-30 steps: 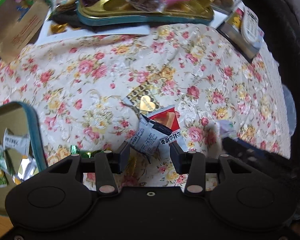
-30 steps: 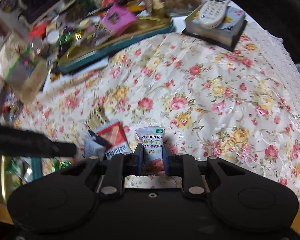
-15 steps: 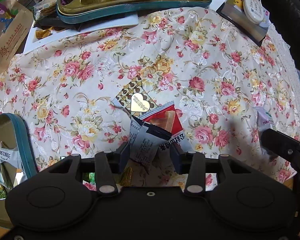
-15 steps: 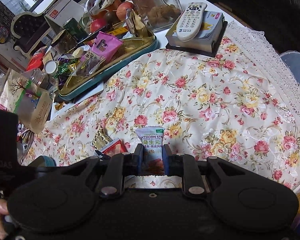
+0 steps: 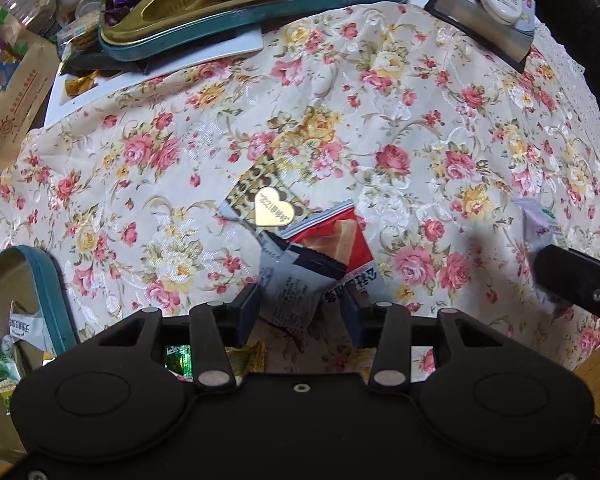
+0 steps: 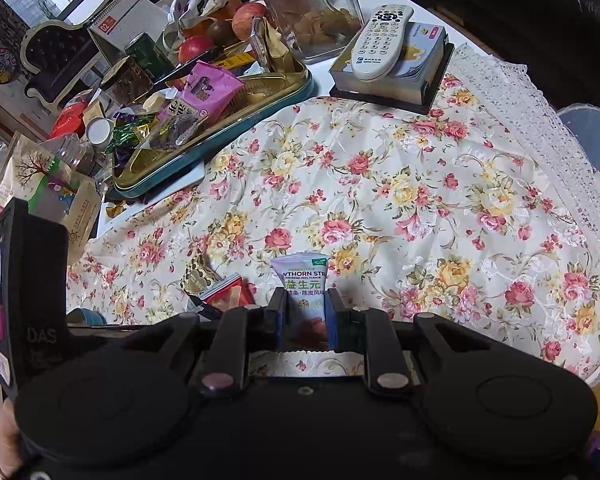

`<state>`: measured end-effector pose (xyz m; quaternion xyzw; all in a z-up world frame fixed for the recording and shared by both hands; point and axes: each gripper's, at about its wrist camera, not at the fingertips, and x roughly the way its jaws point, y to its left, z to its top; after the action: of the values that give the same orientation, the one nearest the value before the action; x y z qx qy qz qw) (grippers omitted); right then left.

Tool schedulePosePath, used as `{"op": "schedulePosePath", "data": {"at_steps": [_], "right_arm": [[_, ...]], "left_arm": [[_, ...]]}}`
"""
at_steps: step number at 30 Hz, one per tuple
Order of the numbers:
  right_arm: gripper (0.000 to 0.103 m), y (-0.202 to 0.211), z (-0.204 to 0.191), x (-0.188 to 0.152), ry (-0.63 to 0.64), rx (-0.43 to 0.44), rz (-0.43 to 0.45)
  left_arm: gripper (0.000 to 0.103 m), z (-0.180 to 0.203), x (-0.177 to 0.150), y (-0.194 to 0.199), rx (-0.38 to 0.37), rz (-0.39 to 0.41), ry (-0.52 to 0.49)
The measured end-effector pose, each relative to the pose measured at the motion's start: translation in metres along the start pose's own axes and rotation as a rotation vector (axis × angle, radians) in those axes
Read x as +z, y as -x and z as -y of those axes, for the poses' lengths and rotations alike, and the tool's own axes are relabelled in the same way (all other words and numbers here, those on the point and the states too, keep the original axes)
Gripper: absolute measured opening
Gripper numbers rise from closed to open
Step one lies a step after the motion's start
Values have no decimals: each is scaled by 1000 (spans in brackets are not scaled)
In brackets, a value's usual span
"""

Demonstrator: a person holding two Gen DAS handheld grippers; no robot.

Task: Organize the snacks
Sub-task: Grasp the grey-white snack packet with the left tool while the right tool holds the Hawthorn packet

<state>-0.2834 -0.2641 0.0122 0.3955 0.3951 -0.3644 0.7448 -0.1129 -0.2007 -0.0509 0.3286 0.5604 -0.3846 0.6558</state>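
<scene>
The right gripper (image 6: 305,312) has its jaws clamped on a pale sachet (image 6: 303,280) reading "HAWTHORN STR". The left gripper (image 5: 300,308) hangs wide open astride a grey packet (image 5: 290,284) lying on the floral bench (image 5: 420,128).

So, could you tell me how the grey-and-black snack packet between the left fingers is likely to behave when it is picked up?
The grey-and-black packet looks like a thin, crinkled wrapper, so probably light and floppy. Its glossy film may slip. It overlaps the red packet, which might shift with it.

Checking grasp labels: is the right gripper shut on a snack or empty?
Shut on one: the right gripper has its jaws pressed against both sides of the hawthorn strip packet.
</scene>
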Motion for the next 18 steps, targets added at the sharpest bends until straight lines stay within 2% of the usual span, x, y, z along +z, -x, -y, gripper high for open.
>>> {"op": "schedulePosePath", "data": {"at_steps": [6, 12, 18], "right_arm": [[22, 1, 0, 1, -2, 3, 6], [22, 2, -1, 0, 10, 8, 7], [22, 3, 1, 0, 2, 12, 9]], "left_arm": [[51, -15, 1, -12, 23, -47, 51], [51, -4, 5, -15, 34, -32, 16], [51, -1, 13, -24, 29, -30, 42]]}}
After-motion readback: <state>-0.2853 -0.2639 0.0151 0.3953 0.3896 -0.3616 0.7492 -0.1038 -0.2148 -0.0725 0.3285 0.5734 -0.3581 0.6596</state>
